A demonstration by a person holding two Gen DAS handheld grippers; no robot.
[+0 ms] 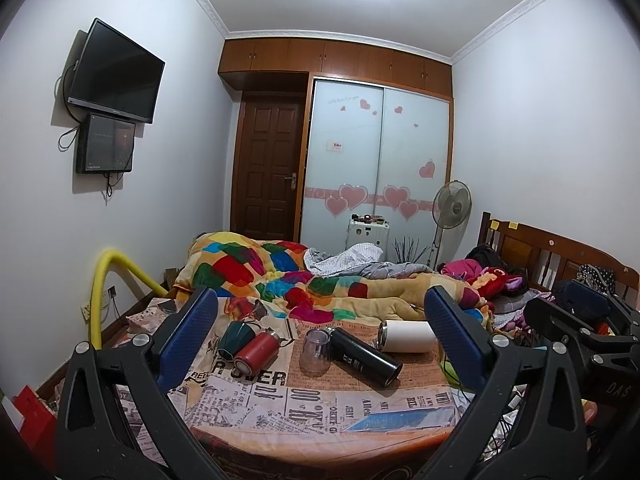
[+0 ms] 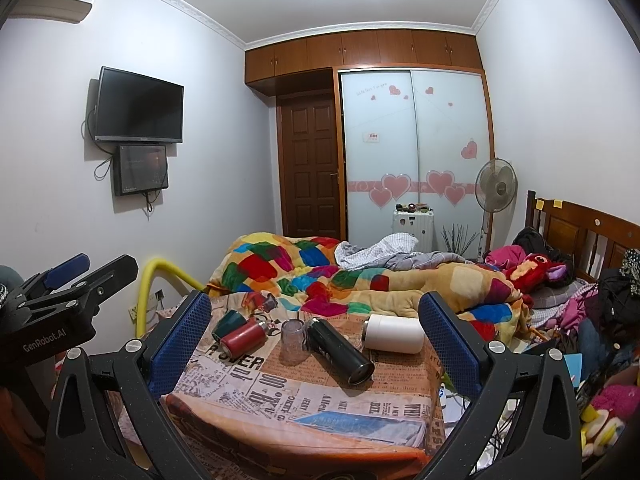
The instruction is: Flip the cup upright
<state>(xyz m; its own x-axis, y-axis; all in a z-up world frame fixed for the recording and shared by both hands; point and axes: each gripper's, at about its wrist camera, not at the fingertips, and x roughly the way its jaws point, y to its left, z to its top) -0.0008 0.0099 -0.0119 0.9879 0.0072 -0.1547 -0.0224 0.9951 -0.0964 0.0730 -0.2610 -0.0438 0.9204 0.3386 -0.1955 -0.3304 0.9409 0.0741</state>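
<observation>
**Blue-padded tongs wide apart above a counter of toppled cups**

Blue mesh pads line both pairs of tongs; left tongs [image 1: 320,344] spread wide with nothing between the pads, held short of the counter [image 1: 320,408]; right tongs [image 2: 316,340] likewise spread and empty, also short of the near edge; each pair shows at the edge of the other's view, left tongs at far left, right tongs at far right.

Counter covered in a newspaper-print cloth [image 2: 280,396]; five vessels on it, none upright on its base.

- Black flask [image 1: 366,356]: lying on its side, centre, open end toward the camera and to the right.
- Clear cup [image 1: 315,352]: just left of the black flask and touching it, standing mouth down as far as I can tell.
- Red flask [image 1: 256,354]: on its side, left of centre, base toward the camera.
- Dark green cup [image 1: 233,339]: on its side, pressed against the red flask's left.
- White tumbler [image 1: 406,336]: on its side at the right rear, close to the right pad in the left wrist view.

Beyond the counter: bed with a patchwork blanket [image 2: 304,276]; red plush toy [image 2: 532,270] near the wooden headboard [image 2: 580,232]; yellow tube [image 1: 100,296] arching at left; standing fan [image 2: 496,190]; wardrobe with heart stickers [image 2: 416,148]; dark door [image 2: 312,172]; two wall-mounted screens [image 2: 138,106].
</observation>
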